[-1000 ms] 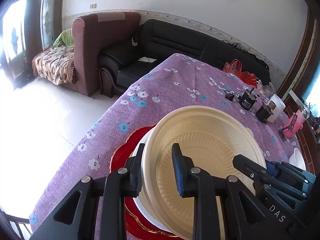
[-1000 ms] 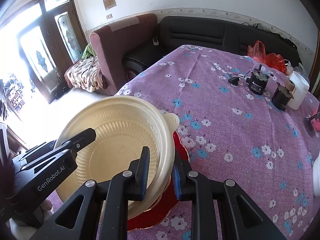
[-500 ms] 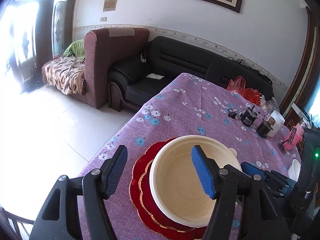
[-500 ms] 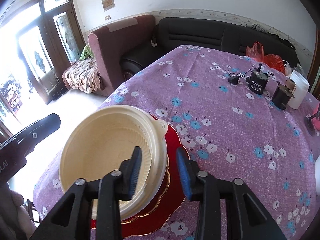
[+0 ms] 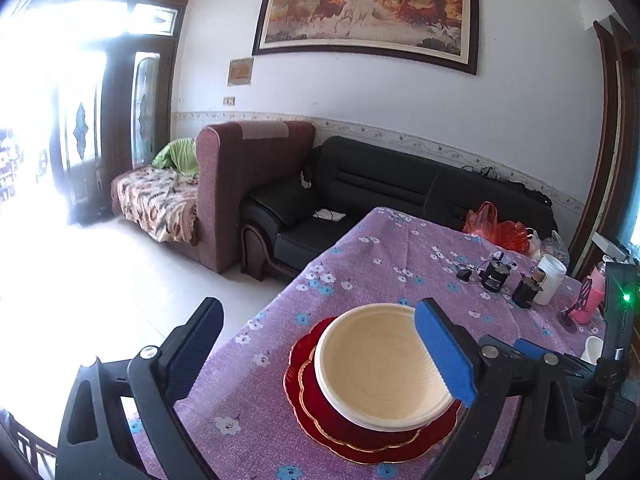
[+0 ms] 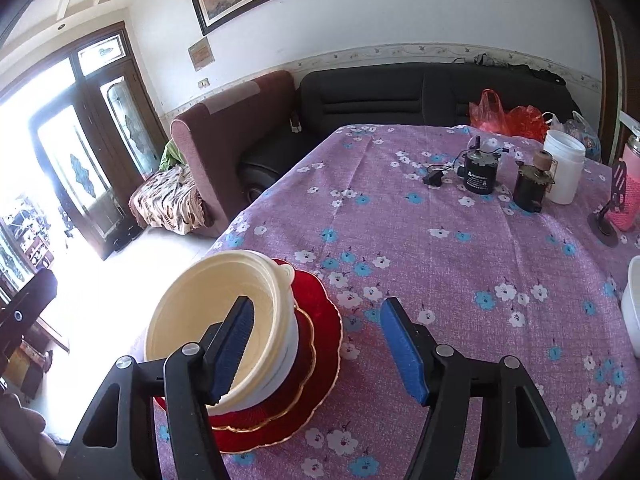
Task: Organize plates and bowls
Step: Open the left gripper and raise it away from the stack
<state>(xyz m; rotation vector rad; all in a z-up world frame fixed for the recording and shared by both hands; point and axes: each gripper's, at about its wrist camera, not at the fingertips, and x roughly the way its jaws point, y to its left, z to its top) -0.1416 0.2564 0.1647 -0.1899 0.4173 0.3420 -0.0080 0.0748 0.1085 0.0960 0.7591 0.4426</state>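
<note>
cream bowl (image 5: 380,364) stacked on red plates (image 5: 320,424).

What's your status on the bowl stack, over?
Left gripper, right gripper both opening, empty. Cream bowl stacked on red plates. Nothing in the way.

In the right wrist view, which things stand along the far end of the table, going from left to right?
Black plug → black motor → brown motor → white jar → pink bottle.
</note>
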